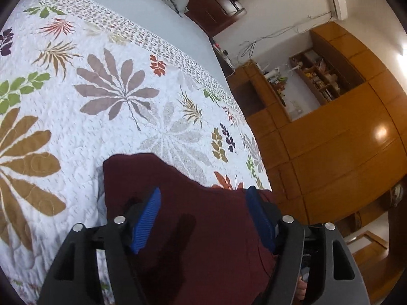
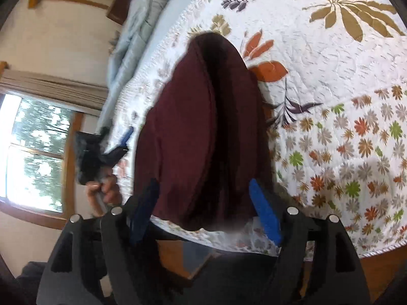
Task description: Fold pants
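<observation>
Left gripper (image 1: pixel 203 203) with blue ribbed pads, jaws apart over cloth, pressing nothing, dark maroon fabric pants (image 2: pixel 203 127) folded lengthwise on white leaf-print quilted bedspread (image 1: pixel 76 127), right gripper (image 2: pixel 206 198) likewise parted, wooden wardrobe (image 1: pixel 343 139) beyond.

The maroon pants (image 1: pixel 193 218) ran out of the left wrist view at 6 o'clock, so their near end was not visible, and the left gripper (image 1: pixel 203 219) covered part of the cloth. In the right wrist view the pants (image 2: pixel 193 132) were blurred at their near edge, around 6 o'clock, and a deep dark fold hid the inner layers. The hand (image 2: pixel 104 193) at 9 o'clock was smeared by motion; its fingers could not be counted. The shelf (image 1: pixel 318 76) at 2 o'clock held objects too small to name.
</observation>
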The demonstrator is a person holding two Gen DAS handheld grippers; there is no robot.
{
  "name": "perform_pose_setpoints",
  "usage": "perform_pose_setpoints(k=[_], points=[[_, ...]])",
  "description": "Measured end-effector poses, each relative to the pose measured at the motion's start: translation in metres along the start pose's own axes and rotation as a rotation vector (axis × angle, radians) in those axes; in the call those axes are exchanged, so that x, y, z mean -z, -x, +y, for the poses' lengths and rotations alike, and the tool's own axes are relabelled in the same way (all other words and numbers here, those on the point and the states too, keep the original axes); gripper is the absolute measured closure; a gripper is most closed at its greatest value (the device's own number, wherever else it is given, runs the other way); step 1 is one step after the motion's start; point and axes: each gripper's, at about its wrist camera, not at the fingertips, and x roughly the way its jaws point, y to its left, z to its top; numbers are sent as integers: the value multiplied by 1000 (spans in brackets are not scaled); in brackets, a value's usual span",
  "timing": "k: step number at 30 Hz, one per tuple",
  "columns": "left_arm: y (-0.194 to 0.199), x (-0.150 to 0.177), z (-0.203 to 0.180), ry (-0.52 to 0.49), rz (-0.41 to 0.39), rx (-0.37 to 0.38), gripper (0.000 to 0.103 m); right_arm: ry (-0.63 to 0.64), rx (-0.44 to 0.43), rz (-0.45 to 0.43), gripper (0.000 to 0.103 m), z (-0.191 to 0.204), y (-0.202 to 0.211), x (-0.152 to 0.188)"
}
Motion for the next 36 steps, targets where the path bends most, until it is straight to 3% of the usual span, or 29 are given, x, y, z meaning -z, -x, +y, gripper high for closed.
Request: perform_pose_setpoints(k=[1,2,3,5,9,12,14,18,20,24,25,27,32,36], points=[[0,2,1,7,1,0,33,18,16,3,66,3,-1,-1],[1,3,2,13,1,-1,33,31,17,8,90,5,0,0],[4,5,2,15,-2,2,33,27,1,12,91,7,1,2],[8,9,1,15,-3,14,33,74,55,-12,93,14,1,5],[15,31,-7,23,26,93,33,3,41,-2,92,-18,-14,6],[15,53,-19,-2,81,164,33,37,21,-8,85,-10,-14,3],[15,69,-27,-34,116,207,33,44,31,-1,70,-1,-6,-4],[10,90,-33,-46,161,265,33,96,73,-112,70,30,22,-31],[10,99,-40,-67,164,286,33,142,17,-108,70,56,8,-51],[3,110,-54,-119,194,298,33,207,-69,-14,70,86,-54,-86],[-1,113,-55,-124,206,292,33,203,-65,7,72,83,-67,-94],[-12,122,-51,-129,239,272,33,143,-32,40,103,63,-88,-107],[-33,140,-34,-108,285,257,43,17,-134,79,103,6,-90,-91],[-33,137,-31,-106,299,272,46,6,-162,62,103,5,-87,-91]])
